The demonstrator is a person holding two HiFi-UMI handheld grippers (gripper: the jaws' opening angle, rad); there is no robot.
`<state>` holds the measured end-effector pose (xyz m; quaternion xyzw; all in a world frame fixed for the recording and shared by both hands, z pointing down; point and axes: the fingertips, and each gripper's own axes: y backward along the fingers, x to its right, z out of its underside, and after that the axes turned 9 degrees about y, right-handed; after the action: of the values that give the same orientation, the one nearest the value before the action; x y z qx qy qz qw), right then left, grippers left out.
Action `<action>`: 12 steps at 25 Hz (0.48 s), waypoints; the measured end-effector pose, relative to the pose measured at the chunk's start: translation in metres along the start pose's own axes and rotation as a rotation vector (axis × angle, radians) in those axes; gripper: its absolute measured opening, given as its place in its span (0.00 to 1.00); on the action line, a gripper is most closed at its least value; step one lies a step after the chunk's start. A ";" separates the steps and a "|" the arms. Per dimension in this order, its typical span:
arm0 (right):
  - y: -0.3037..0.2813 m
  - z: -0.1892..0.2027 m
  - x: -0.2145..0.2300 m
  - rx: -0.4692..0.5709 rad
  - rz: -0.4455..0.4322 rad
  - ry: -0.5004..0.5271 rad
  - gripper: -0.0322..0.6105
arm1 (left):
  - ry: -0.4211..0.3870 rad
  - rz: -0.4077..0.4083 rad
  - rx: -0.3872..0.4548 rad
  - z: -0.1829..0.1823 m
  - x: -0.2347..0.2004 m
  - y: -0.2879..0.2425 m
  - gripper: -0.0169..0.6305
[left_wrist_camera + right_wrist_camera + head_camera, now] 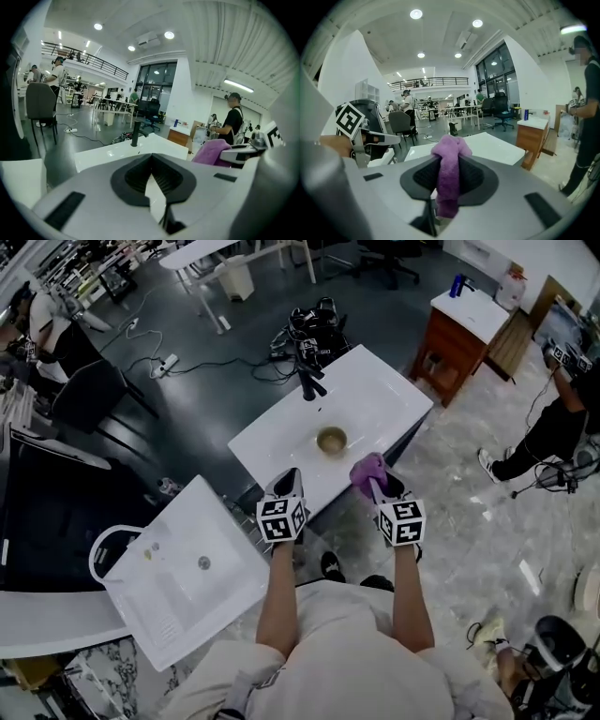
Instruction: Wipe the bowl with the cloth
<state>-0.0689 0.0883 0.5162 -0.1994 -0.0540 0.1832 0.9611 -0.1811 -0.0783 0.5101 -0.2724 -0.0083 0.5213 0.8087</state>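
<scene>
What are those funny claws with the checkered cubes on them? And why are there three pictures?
They are grabbers that a person holds, one in each hand. Each has two jaws that pinch. The head view comes from a camera on the person's head, looking down. The left gripper view and the right gripper view come from small cameras riding on each grabber, looking along its jaws. On the white counter sits a small bowl, with a black tap farther back. The right gripper pinches a purple cloth. The left gripper is closed on nothing. The cloth is not touching the bowl yet.
</scene>
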 end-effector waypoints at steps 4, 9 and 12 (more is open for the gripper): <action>-0.038 -0.006 0.006 -0.013 -0.024 0.010 0.19 | 0.024 -0.015 -0.007 -0.004 -0.020 -0.024 0.04; -0.086 -0.026 0.014 -0.011 -0.088 0.045 0.19 | 0.058 -0.060 0.003 -0.015 -0.043 -0.050 0.04; -0.119 -0.034 0.020 -0.014 -0.165 0.085 0.19 | 0.095 -0.117 0.030 -0.023 -0.059 -0.067 0.04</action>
<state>-0.0046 -0.0181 0.5332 -0.2085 -0.0305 0.0946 0.9730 -0.1455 -0.1590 0.5366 -0.2835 0.0220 0.4596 0.8414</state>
